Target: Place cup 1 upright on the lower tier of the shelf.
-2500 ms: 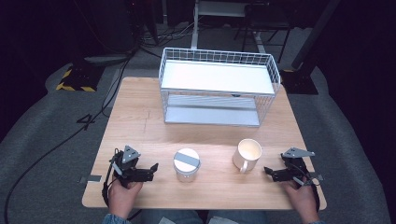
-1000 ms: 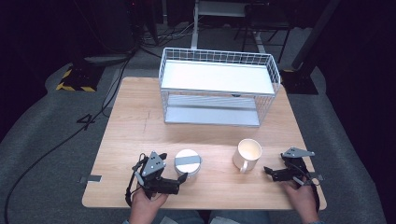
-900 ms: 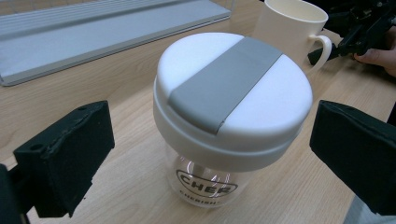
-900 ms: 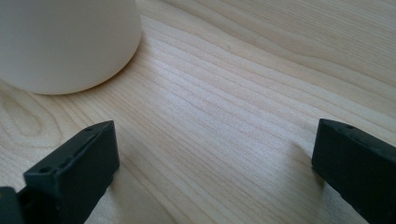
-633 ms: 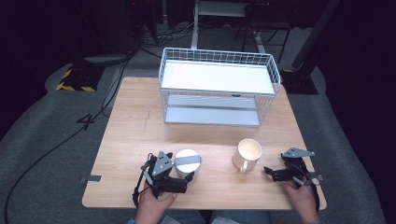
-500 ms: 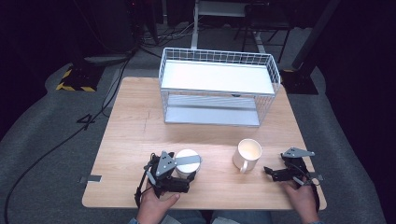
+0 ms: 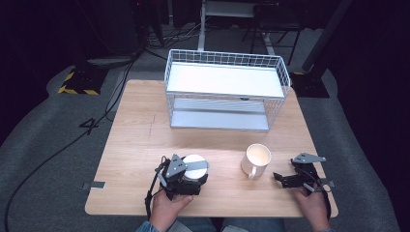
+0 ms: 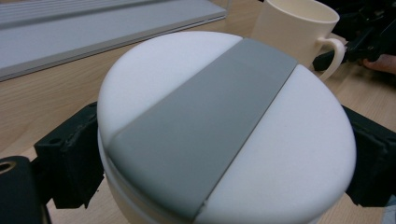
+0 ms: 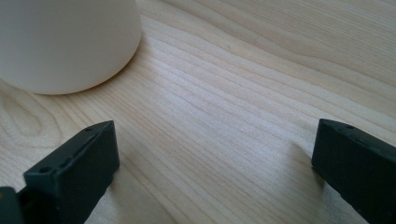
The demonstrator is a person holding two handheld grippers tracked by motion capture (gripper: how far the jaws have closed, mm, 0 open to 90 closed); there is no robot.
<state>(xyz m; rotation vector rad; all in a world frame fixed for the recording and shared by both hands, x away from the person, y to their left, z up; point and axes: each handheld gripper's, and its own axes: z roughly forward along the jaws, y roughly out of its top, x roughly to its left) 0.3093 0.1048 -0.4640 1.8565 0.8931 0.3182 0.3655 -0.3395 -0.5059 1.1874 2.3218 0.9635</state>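
Left gripper view: left gripper [image 8: 224, 154] jaws flank white lidded container [image 8: 224, 121], contact unclear; right gripper [image 9: 210, 163] jaws apart.

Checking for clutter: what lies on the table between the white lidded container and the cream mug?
Nothing: in the high view, bare wood separates the white lidded container and the cream mug. The left gripper straddles the container.

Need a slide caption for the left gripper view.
Left gripper jaws flank round white container with grey-striped lid; cream ceramic mug stands behind.

Your round white container with grey-striped lid [image 7: 195, 167] stands on the wooden tabletop [image 7: 140, 130], left of the cream mug [image 7: 256, 159]; the white wire rack [image 7: 225, 87] stands behind both.
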